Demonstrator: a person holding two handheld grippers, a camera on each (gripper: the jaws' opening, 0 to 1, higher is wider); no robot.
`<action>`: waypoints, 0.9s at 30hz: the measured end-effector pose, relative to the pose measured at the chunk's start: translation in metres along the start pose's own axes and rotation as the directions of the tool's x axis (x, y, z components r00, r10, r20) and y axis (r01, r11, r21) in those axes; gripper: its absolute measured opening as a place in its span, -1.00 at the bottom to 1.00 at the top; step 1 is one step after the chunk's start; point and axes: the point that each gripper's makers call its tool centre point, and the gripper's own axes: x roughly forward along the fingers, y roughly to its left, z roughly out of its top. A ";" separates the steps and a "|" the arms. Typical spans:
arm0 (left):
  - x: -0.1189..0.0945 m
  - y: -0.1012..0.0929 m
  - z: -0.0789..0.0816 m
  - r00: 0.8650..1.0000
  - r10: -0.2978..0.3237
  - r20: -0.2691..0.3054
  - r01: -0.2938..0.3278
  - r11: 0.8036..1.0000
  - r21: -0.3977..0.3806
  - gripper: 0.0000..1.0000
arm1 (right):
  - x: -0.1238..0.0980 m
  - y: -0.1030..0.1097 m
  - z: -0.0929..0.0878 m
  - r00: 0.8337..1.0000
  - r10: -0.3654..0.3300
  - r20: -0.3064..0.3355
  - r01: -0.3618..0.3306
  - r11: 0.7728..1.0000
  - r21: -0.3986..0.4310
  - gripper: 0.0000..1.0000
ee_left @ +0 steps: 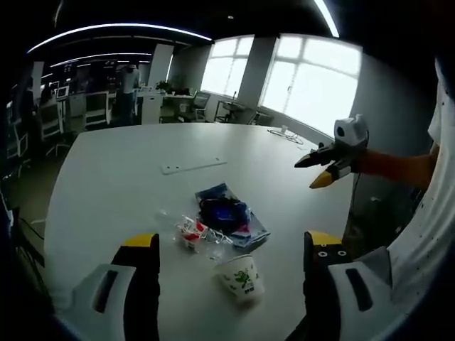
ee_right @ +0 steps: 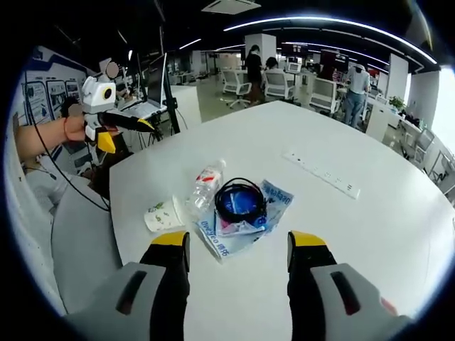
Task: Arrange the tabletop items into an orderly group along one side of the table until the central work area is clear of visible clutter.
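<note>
A small heap lies on the white round table (ee_left: 106, 185): a paper cup (ee_left: 240, 278) on its side, a clear plastic bottle (ee_left: 195, 233) with a red label, and a coiled black cable (ee_left: 222, 211) on a blue pouch (ee_left: 250, 233). My left gripper (ee_left: 232, 239) hovers open just short of the heap, nothing between its jaws. The right gripper (ee_left: 309, 174) hangs open off the table's right edge. In the right gripper view the cup (ee_right: 162, 214), bottle (ee_right: 206, 186), cable (ee_right: 240, 202) and pouch (ee_right: 226, 245) lie just ahead of my open right gripper (ee_right: 239, 239). The left gripper (ee_right: 128, 133) is held beyond the table's left edge.
A white power strip (ee_left: 193, 168) lies flat past the heap, also seen as the power strip (ee_right: 323, 175) toward the right. A laptop on a stand (ee_right: 146, 106) sits beyond the table. Office chairs (ee_right: 279, 84), desks and people stand in the background.
</note>
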 end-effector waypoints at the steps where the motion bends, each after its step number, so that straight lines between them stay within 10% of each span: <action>1: 0.001 0.001 0.001 1.000 0.001 0.001 -0.001 1.000 0.000 0.70 | 0.001 0.000 0.001 1.000 -0.001 -0.001 0.001 1.000 -0.001 0.08; 27: 0.035 0.010 0.014 1.000 -0.029 0.003 0.029 1.000 0.010 0.66 | 0.032 -0.014 0.010 1.000 -0.011 -0.002 0.011 0.999 0.035 -0.01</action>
